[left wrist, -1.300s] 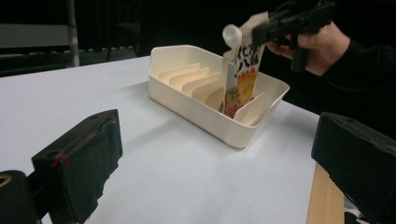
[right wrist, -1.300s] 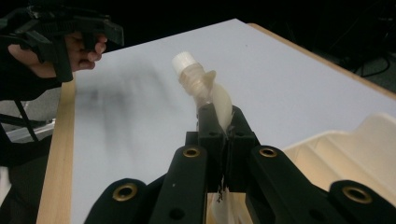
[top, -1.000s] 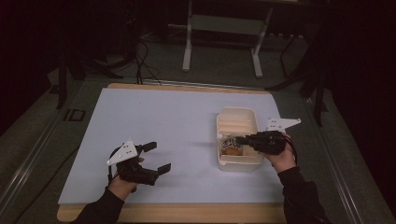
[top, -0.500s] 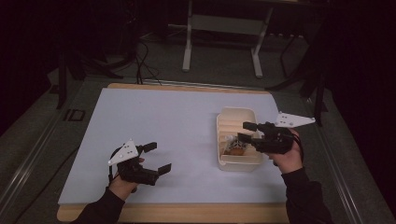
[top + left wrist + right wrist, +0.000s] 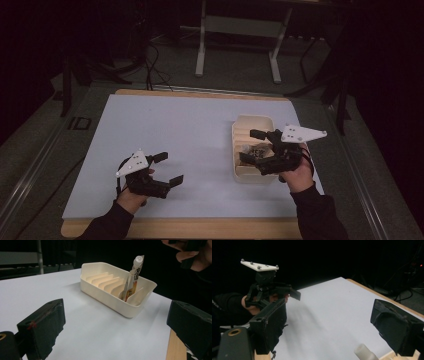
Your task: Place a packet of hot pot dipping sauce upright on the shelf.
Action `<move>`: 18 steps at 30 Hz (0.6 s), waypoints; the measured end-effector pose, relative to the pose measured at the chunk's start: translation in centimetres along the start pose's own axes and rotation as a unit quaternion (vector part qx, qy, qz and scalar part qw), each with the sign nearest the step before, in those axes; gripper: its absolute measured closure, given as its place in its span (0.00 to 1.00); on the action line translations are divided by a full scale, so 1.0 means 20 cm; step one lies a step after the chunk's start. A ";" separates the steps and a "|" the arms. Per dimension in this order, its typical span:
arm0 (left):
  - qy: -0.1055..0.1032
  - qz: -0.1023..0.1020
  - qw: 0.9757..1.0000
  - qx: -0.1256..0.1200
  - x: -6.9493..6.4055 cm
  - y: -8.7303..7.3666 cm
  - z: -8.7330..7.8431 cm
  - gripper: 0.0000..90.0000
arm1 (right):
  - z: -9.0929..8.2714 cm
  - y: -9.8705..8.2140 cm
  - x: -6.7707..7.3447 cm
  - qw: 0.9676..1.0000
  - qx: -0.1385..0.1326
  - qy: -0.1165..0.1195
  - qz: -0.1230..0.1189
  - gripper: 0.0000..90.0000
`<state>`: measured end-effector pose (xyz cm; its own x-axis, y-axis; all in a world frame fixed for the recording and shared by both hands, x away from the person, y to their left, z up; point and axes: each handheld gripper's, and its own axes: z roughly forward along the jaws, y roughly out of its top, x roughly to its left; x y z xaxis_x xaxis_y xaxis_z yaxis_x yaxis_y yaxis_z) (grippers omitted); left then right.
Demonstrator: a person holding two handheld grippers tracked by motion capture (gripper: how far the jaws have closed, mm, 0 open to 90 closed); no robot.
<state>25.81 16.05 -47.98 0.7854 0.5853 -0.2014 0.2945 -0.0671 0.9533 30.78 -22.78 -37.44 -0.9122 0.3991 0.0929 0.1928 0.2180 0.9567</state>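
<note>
A cream slotted tray sits on the right of the white mat. A spouted sachet stands upright in one of its near slots, and its white cap shows at the bottom of the right gripper view. My right gripper hovers over the tray's near end. Its jaws have just been opening and now stand wide. The cap sits low between them and touches neither pad. My left gripper rests open at the mat's front left, with nothing in it, facing the tray.
The white mat covers a wooden table whose edge shows in front. Table legs and cables stand on the dark floor beyond. In the right gripper view the left gripper is across the mat.
The right gripper has risen off the tray and drawn back toward the person, and its jaws went from shut to wide. The sachet stays in the tray. The left gripper has kept still.
</note>
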 end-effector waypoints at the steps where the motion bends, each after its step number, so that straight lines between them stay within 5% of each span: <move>1: 0.001 0.001 1.000 0.001 0.00 0.00 0.00 0.03 | 0.01 0.00 0.01 1.000 0.001 0.004 0.002 0.15; 12: 0.002 0.000 1.000 0.003 0.01 -0.01 0.00 0.03 | 0.07 -0.10 0.09 1.000 0.007 0.010 0.000 0.15; 18: 0.003 0.000 1.000 0.002 0.01 -0.01 0.00 0.03 | 0.11 -0.23 0.13 0.999 0.038 0.025 0.008 0.15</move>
<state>25.82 16.19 -48.15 0.7825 0.5895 -0.2003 0.2968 -0.0704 0.9523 28.36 -20.75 -42.23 -0.9255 0.3580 0.1236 0.2323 0.2789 0.9318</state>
